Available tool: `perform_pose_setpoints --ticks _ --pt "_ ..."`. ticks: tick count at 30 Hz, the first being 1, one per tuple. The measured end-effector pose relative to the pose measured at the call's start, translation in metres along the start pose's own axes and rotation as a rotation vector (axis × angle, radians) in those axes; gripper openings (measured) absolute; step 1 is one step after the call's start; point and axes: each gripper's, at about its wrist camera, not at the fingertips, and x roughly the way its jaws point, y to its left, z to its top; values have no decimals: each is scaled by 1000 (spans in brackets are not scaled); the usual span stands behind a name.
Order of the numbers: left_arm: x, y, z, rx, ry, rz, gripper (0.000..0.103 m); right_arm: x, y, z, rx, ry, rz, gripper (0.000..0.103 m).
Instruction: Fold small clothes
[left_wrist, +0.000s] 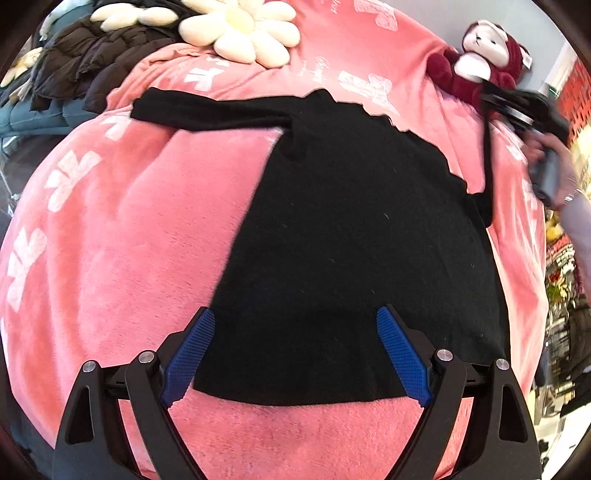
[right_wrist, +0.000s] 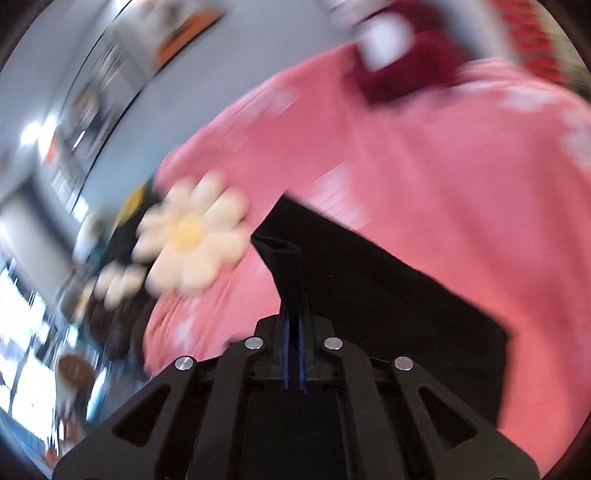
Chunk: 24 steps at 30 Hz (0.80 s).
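A black long-sleeved top (left_wrist: 332, 221) lies flat on a pink blanket (left_wrist: 110, 240), its hem toward me. One sleeve (left_wrist: 207, 110) stretches out to the left. My left gripper (left_wrist: 295, 314) hovers open over the hem, and its blue pads (left_wrist: 192, 354) straddle the cloth without pinching it. At the far right a hand holds my right gripper (left_wrist: 495, 103), blurred, with the other sleeve (left_wrist: 487, 166) drawn up to it. In the right wrist view that gripper (right_wrist: 294, 317) is shut on the sleeve's cuff end (right_wrist: 284, 266), which sticks up past the fingers.
A white flower cushion (left_wrist: 240, 29) sits at the blanket's far edge and a dark red plush toy (left_wrist: 476, 55) at the far right. A dark padded jacket (left_wrist: 85, 62) is heaped at the far left. The right wrist view is motion-blurred.
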Motion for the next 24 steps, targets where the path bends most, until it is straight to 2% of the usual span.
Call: perform_pose_setpoints --ticks 2,3,5,6,8,11,16,21,23,24 --pt "-1 7 3 -19 -2 3 87 42 25 -27 -59 115 -6 15" --pt "-2 11 5 -32 1 -2 87 61 39 -47 -102 170 -42 24" --pt "-2 24 13 -76 7 -21 87 65 54 -78 -153 195 -69 34" --pt "-3 32 18 -105 2 -35 87 59 57 -91 -165 192 -69 45" --pt "-2 52 35 -171 -18 -69 87 34 56 -118 -169 175 -73 60" --pt "12 87 72 -258 -36 -78 87 -2 45 -154 -215 175 -141 60" --pt "50 136 151 -368 -94 -15 87 -55 18 -195 -263 177 -294 61" --pt "90 183 222 -505 -134 -31 87 -90 -10 -216 -180 189 -361 66" --pt "111 207 238 -616 -116 -1 87 -102 -17 -223 -139 184 -379 66" --pt "120 218 243 -678 -109 -13 87 -107 -20 -225 -122 182 -384 67"
